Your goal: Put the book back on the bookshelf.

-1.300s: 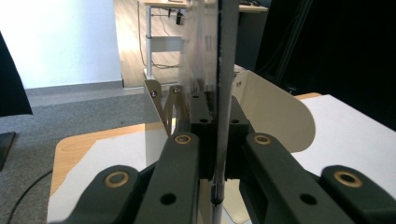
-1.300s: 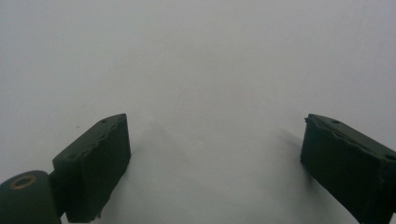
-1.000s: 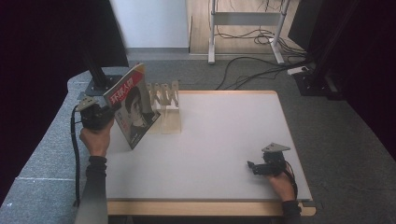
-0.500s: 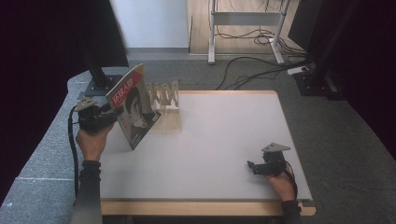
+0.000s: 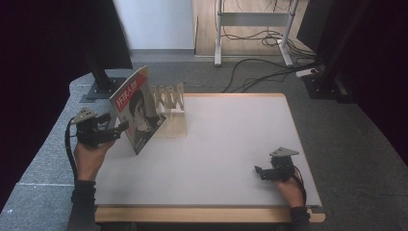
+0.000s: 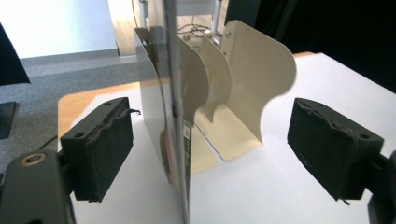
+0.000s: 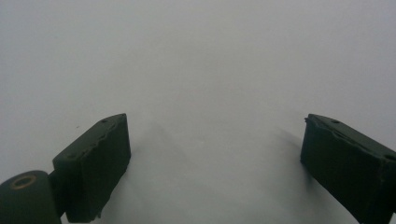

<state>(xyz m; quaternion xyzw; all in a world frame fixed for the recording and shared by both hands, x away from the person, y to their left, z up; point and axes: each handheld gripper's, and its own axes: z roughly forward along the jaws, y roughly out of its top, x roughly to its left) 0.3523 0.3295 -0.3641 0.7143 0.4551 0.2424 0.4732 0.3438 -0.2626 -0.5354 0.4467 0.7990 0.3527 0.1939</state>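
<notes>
The magazine (image 5: pixel 137 115) stands on its lower edge at the far left part of the white worktop (image 5: pixel 226 144), tilted, with its cover toward the person. The cover shows a portrait and a red band with white letters at the top. Its far side is just beside the cream metal file rack (image 5: pixel 169 103), whose curved dividers rise behind it; from above I cannot tell if the two are touching.

The left claw (image 5: pixel 120 127) is at the left edge of the magazine, held by the person's left hand (image 5: pixel 89 156). In the left gripper view the magazine (image 6: pixel 175 116) is seen edge-on between the two black jaws, and there is clear space on both sides of it, so the left claw (image 6: pixel 210 149) is apart and not pressing the magazine. The dividers of the file rack (image 6: pixel 243 79) are visible just behind the magazine in this view.

The right claw (image 5: pixel 259 172) rests low on the near right part of the worktop, well apart from the magazine. In the right gripper view the right claw (image 7: pixel 215 163) is wide apart with the bare white worktop (image 7: pixel 210 70) between the jaws.
</notes>
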